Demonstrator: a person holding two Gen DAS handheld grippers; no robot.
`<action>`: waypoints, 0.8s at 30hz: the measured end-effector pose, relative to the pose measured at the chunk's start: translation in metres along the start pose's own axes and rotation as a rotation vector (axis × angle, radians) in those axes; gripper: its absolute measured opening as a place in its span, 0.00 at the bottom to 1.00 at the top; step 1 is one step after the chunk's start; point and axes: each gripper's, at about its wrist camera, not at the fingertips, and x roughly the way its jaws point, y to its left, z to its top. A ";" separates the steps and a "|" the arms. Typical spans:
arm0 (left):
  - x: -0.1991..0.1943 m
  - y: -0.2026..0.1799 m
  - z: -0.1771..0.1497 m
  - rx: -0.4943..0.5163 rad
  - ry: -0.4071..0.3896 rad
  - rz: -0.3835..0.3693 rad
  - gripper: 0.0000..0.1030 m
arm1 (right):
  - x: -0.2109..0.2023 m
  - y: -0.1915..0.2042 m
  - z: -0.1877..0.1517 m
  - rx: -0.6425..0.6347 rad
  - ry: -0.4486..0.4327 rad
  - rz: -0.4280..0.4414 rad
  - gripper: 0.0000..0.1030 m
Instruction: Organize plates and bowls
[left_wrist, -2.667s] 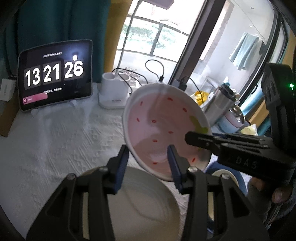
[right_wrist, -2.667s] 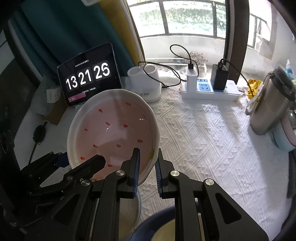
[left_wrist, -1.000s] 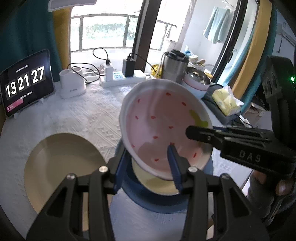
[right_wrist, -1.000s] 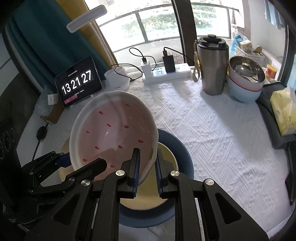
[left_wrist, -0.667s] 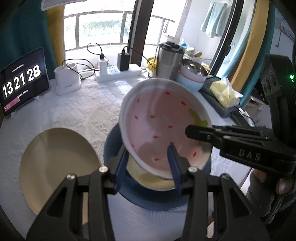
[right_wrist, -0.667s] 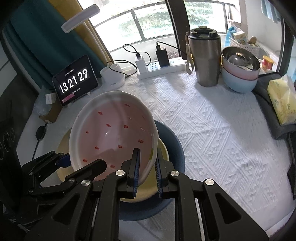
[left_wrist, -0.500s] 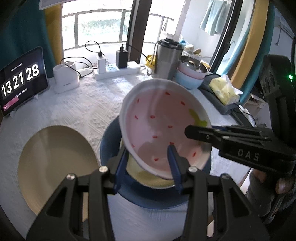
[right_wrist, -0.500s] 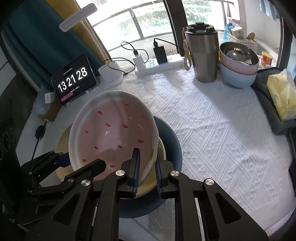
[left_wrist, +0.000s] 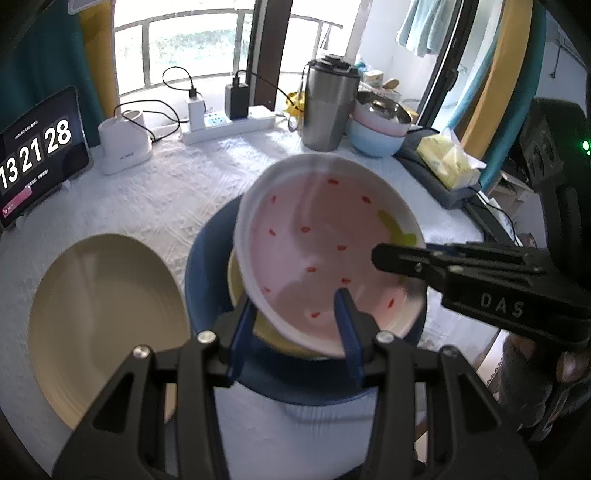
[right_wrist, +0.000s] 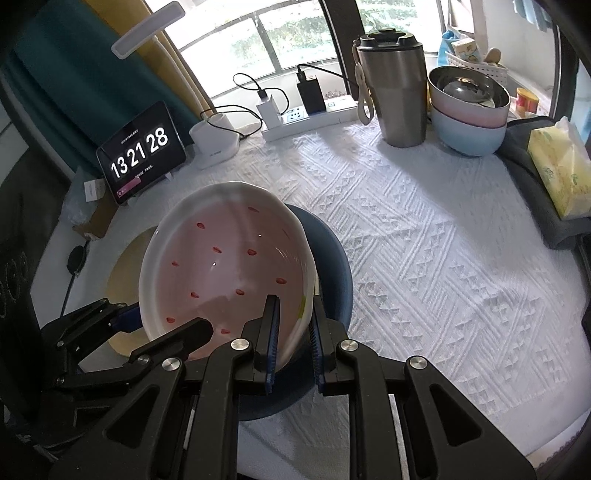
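Note:
A white bowl (left_wrist: 317, 251) with a pink inside and red seed marks hangs tilted in the air, held by both grippers. My left gripper (left_wrist: 295, 317) is shut on its near rim. My right gripper (right_wrist: 293, 317) is shut on the opposite rim, near a green patch; one of its fingers (left_wrist: 424, 258) lies across the bowl's inside. The bowl hovers over a blue plate (left_wrist: 207, 280) with a yellow dish (left_wrist: 236, 280) in it. A beige plate (left_wrist: 103, 317) lies flat to the left of the blue one. In the right wrist view the left gripper (right_wrist: 168, 319) reaches in from the lower left.
On the white patterned cloth (right_wrist: 424, 258) at the back stand a tablet clock (right_wrist: 142, 151), a white charging stand (right_wrist: 214, 142), a power strip (right_wrist: 306, 118), a steel tumbler (right_wrist: 395, 88) and stacked bowls (right_wrist: 469, 110). A tissue pack (right_wrist: 561, 170) lies on a dark cloth at the right edge.
Both grippers carried the bowl to the right, from above the beige plate to above the blue plate, and sank a little. Both grips are unchanged.

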 end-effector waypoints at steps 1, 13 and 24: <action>0.001 0.000 -0.001 0.001 0.005 0.000 0.43 | 0.000 0.000 0.000 0.000 0.001 -0.002 0.16; 0.003 0.009 -0.002 0.003 0.009 0.042 0.44 | 0.003 0.003 0.000 -0.021 -0.009 -0.046 0.17; -0.008 0.014 0.000 0.012 -0.030 0.026 0.44 | 0.003 0.001 0.002 -0.009 -0.004 -0.043 0.17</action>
